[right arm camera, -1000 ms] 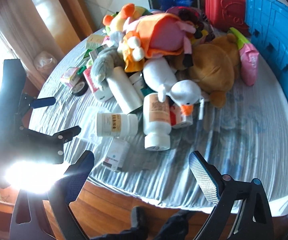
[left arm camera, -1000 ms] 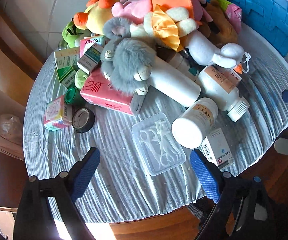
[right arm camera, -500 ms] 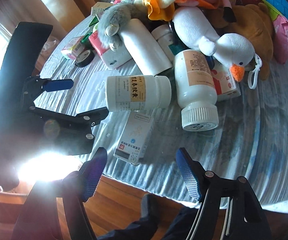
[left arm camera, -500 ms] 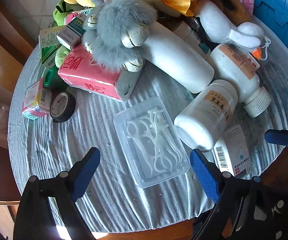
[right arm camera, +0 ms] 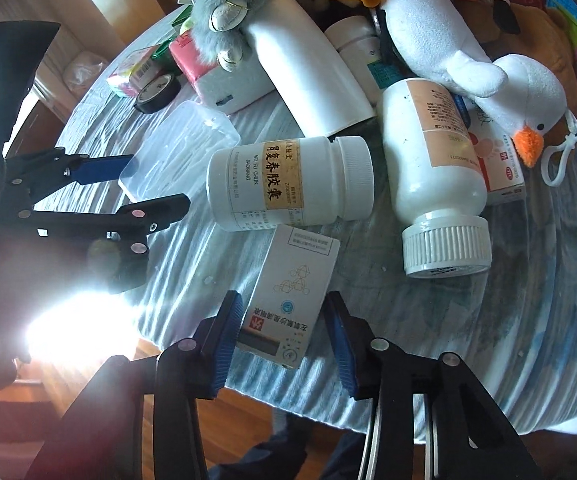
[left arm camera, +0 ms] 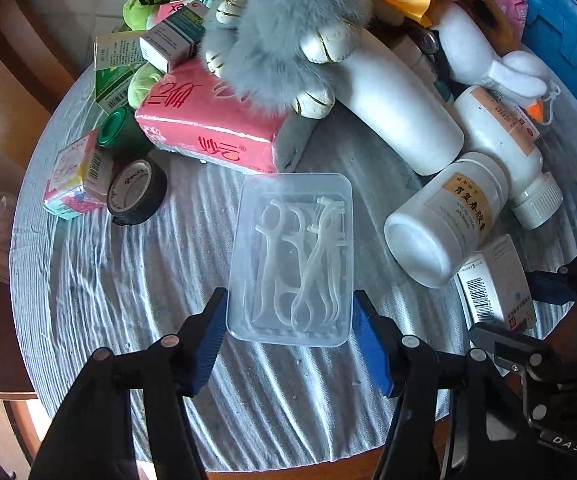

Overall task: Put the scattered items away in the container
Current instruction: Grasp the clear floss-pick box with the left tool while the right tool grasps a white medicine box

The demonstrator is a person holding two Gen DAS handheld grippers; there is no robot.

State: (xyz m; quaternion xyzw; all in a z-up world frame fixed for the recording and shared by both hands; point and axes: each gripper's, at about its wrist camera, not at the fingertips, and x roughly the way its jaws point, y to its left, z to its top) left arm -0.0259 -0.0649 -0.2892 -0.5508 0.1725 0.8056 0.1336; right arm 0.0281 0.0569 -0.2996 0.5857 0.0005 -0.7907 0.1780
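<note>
Round table; left gripper closing astride floss case; right gripper closing astride carton

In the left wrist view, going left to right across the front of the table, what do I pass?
Black tape roll → clear plastic box of white floss picks → white pill bottle with tan label → white barcoded medicine carton.

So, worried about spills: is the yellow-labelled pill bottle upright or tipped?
Tipped. The pill bottle lies on its side on the cloth, cap on.
</note>
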